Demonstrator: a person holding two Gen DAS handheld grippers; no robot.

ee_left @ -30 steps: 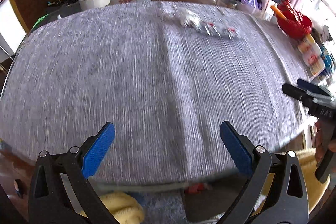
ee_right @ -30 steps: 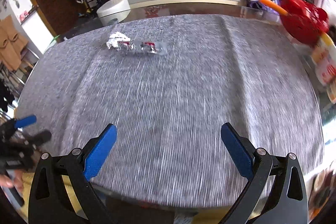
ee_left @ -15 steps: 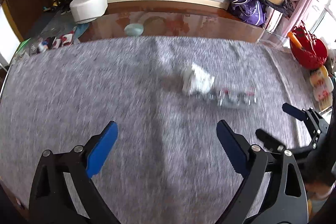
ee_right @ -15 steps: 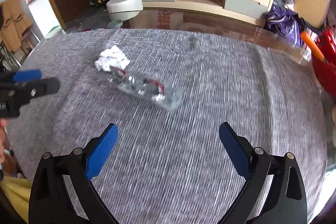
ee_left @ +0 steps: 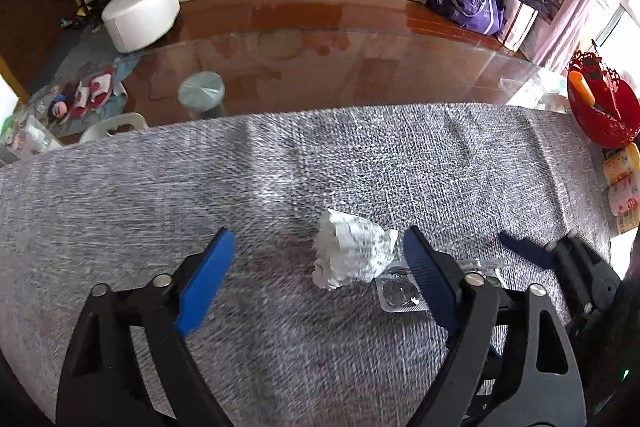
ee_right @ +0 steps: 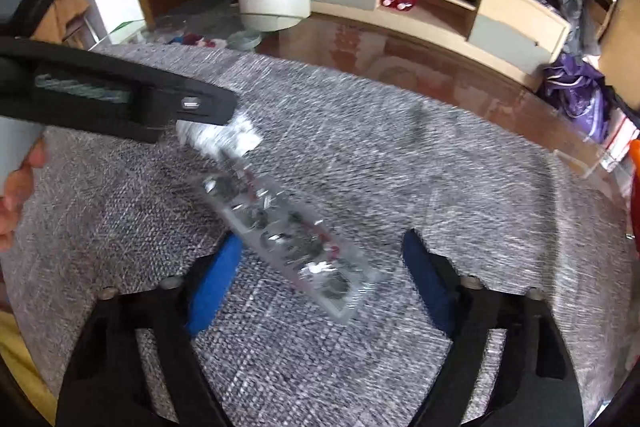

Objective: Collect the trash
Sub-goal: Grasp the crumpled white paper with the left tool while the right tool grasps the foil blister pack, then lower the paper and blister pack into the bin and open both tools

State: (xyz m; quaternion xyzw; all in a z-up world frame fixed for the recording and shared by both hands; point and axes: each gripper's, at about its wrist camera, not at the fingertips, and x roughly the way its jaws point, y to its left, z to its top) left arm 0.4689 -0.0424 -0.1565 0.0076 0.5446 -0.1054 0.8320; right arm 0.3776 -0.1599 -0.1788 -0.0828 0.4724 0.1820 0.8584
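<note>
My left gripper (ee_left: 316,267) and right gripper (ee_right: 322,267) both gape, empty. Crumpled paper (ee_left: 352,255) lies on the grey cloth (ee_left: 160,195); at its 4 o'clock, touching, the clear blister tray (ee_right: 288,223). Paper: light, soft, pinch mid-wad. Tray: probably stiff, slippery; grip across long edges.

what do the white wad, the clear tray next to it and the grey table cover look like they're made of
White wad: probably crumpled paper or tissue; matte, with sharp creases and faint print-like marks.
Clear tray: probably thin moulded plastic packaging; see-through, glossy glints, rows of pockets. Blur hides detail.
Table cover: looks like woven fabric, grey and white flecked, matte, with a coarse visible weave.
</note>
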